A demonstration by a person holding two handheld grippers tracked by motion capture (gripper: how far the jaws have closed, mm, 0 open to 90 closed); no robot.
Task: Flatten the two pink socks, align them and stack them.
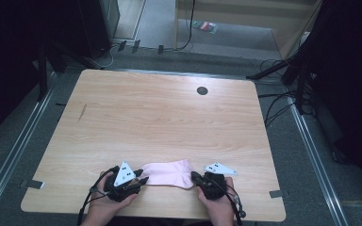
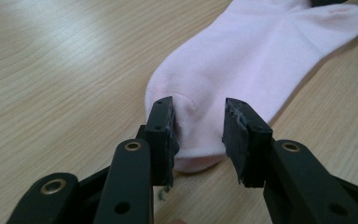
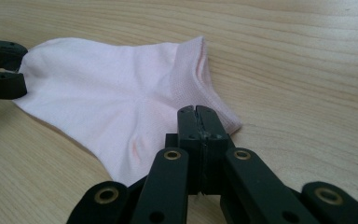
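Observation:
A pink ankle sock point(image 1: 167, 173) lies flat near the table's front edge, toe to the left and cuff to the right. My left gripper point(image 1: 143, 179) is at the toe end. In the left gripper view its jaws point(image 2: 198, 135) stand apart with the sock's toe point(image 2: 200, 93) between the pads, which do not squeeze it. My right gripper point(image 1: 194, 176) is at the cuff end. In the right gripper view its jaws point(image 3: 199, 114) are pressed together on the sock point(image 3: 112, 88) by the cuff edge. The left gripper's jaws point(image 3: 0, 70) show at the far toe.
The wooden table point(image 1: 160, 113) has a dark round grommet point(image 1: 202, 90) near its far edge. Cables point(image 1: 273, 108) and black stands sit on the floor to the right, and metal rails point(image 1: 14, 150) run along both sides.

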